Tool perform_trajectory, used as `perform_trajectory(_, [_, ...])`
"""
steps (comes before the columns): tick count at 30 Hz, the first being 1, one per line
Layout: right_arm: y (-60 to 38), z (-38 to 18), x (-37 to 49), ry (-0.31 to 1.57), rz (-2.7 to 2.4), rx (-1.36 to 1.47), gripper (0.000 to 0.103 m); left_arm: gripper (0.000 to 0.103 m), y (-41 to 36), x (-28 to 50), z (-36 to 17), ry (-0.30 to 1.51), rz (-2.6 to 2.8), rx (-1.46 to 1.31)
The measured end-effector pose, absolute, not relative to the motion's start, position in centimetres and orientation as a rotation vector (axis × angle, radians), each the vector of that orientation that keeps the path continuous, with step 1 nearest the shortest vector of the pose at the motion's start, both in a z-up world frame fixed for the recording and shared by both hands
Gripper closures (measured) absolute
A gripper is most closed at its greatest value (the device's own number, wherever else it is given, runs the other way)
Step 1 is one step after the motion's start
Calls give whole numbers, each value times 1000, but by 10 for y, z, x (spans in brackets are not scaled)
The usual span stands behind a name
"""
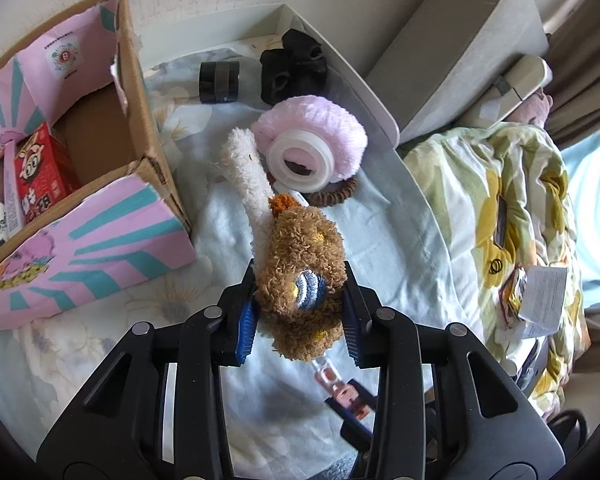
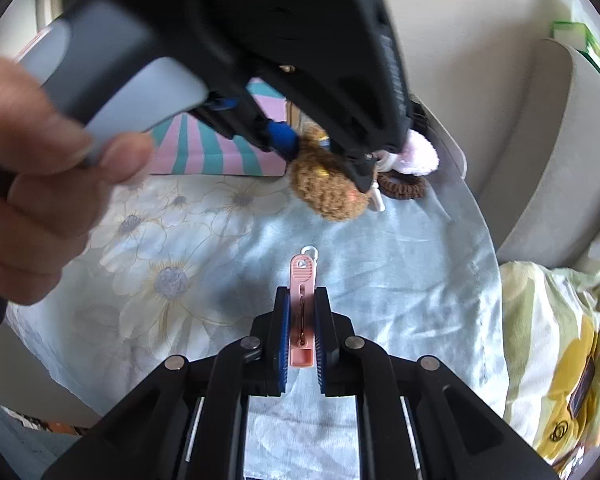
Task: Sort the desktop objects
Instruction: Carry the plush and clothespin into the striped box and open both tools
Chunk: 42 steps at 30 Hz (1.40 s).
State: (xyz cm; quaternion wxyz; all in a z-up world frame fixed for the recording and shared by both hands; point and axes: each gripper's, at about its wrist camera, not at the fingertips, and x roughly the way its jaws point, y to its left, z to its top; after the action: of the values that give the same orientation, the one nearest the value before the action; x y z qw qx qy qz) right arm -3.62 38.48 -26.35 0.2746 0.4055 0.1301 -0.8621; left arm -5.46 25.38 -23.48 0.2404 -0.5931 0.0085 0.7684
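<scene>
Left wrist view: left gripper clamped on brown plush toy, lifted over floral cloth. White fuzzy piece juts far from toy. Cardboard box at left, red carton inside. Pink fluffy roll, brown hair tie, black tape roll beyond.

Right wrist view: right gripper closed on pink clip, near cloth. Left gripper holds plush toy farther off; hand at left.

We see a floral quilt off the desk's right edge, grey headboard behind it.
</scene>
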Motion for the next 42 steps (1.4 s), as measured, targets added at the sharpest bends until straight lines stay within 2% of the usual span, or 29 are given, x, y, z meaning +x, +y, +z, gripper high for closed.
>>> perform_trajectory(9, [394,-236,-6,376,-2386,1097,93,71,243,-39,-201,12,2099,-1547])
perform_trajectory(13, [400,-219,-16,311,-2394,1106,93,71,224,-31,-170,-18,2130,-1496])
perform_trajectory(19, [381,-184,-40,194,-2363,1088,93,70,168,-25,-119,-62,2234,-1419])
perform_trajectory(27, [341,-116,-88,258,-2282,968,93,70,67,-46,-76,-159,2437,-1362])
perform_trajectory(32, [288,-107,-124,305,-2182,957,93,70,23,-68,-81,-134,2528,-1401])
perform_trajectory(37, [224,-129,-155,311,-2050,1025,93,70,5,-87,-110,-77,2539,-1471])
perform_trajectory(42, [174,-158,-166,379,-1968,1078,93,70,-7,-98,-140,-118,2494,-1531])
